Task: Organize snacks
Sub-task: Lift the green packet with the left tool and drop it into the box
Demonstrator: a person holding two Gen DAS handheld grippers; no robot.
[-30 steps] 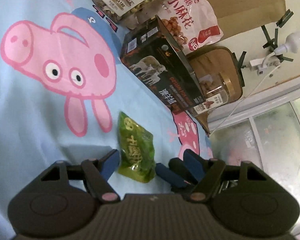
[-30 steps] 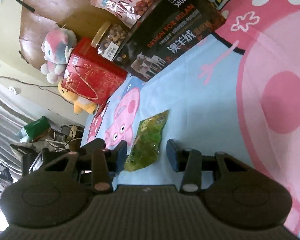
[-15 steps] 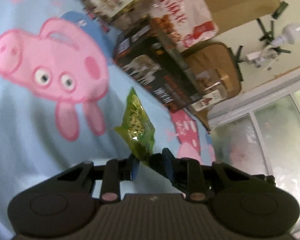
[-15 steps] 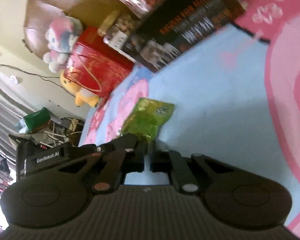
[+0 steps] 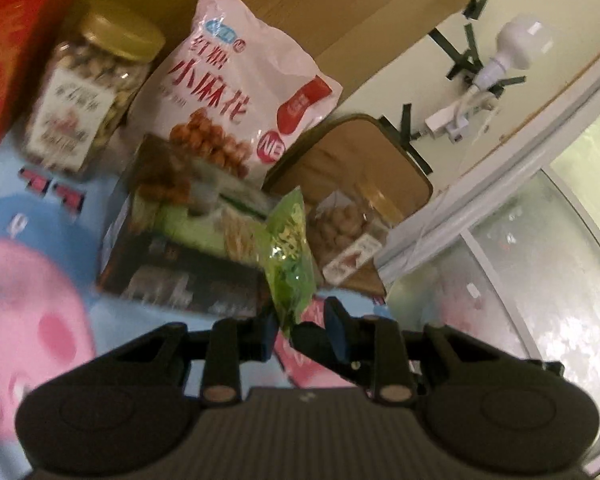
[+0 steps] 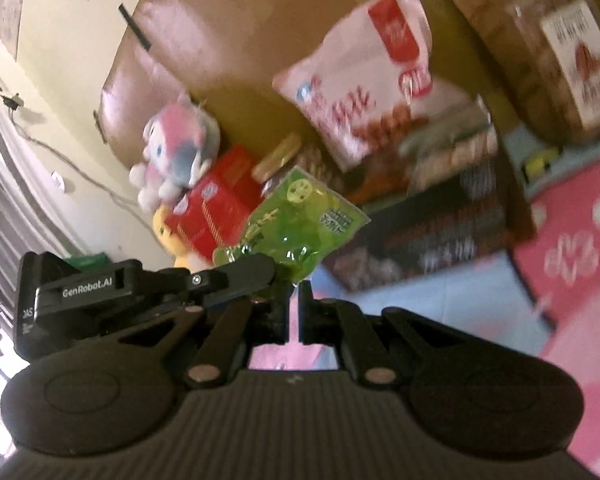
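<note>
Green packet (image 5: 290, 256): centre of both views, lifted off the blanket, pinched at its lower edge.
Left gripper (image 5: 300, 326): clamped on the packet's bottom corner.
Right gripper (image 6: 296, 296): closed on the packet's lower edge (image 6: 300, 220).
Blanket (image 5: 32, 320): pink and blue, below.
Dark box (image 5: 180, 248): beyond the packet, holding snacks.
Pink bag (image 5: 240, 92): upper centre, leaning behind the box.
Jar (image 5: 92, 92): upper left.

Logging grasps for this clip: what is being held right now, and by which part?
The green snack packet is held at its bottom edge. The left gripper and right gripper both pinch that edge, and the packet stands up above the fingers, off the sheet.
</note>
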